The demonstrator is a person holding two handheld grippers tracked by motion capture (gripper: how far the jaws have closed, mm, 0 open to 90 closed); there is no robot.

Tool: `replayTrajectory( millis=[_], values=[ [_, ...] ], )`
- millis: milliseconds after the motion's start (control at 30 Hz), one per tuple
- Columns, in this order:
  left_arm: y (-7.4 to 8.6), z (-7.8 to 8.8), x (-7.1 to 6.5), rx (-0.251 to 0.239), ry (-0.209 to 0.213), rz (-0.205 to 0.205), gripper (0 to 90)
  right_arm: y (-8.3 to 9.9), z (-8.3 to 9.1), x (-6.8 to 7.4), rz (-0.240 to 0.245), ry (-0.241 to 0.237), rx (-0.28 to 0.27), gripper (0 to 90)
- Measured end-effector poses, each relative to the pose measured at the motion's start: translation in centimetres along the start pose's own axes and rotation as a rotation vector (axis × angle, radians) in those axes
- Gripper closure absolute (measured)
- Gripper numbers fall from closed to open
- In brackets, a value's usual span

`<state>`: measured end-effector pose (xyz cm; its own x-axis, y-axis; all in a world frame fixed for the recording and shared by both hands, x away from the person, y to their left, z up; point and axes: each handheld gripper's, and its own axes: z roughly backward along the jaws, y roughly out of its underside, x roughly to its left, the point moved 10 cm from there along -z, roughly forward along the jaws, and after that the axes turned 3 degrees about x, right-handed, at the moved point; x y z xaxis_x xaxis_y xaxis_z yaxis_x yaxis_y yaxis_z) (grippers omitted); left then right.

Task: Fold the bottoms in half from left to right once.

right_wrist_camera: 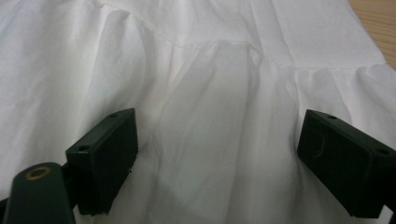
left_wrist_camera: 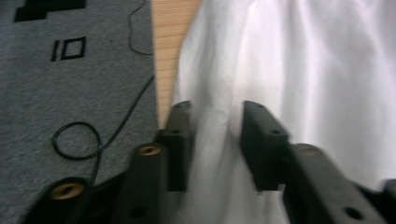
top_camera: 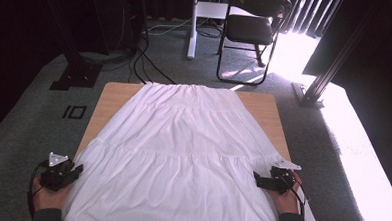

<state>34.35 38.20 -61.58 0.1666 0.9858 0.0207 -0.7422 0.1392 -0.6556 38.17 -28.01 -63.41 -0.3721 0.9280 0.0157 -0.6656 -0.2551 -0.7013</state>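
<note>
Both forearms come in low from the bottom edge of the high view, one hand at each side. The left gripper (top_camera: 75, 171) sits in the left hand (top_camera: 44, 191) pointing inward to the right, jaws narrowed to a slim gap. The right gripper (top_camera: 256, 179) in the right hand (top_camera: 285, 197) points inward to the left, jaws spread wide.
</note>
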Motion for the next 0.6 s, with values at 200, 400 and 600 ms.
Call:
replayTrajectory(
  millis=[200,400,600],
  values=[
    [0.0,0.1,0.3,0.023,0.024,0.009,90.0,0.0,0.0,0.0,0.0,0.0,0.0,12.2],
    [-0.3,0.9,2.3,0.01,-0.067,0.015,90.0,0.0,0.0,0.0,-0.002,0.002,-0.001,12.4],
    [-2.5,3.2,2.6,-0.089,-0.007,0.079,90.0,0.1,0.1,0.1,-0.008,0.009,-0.002,12.4]
  ],
)
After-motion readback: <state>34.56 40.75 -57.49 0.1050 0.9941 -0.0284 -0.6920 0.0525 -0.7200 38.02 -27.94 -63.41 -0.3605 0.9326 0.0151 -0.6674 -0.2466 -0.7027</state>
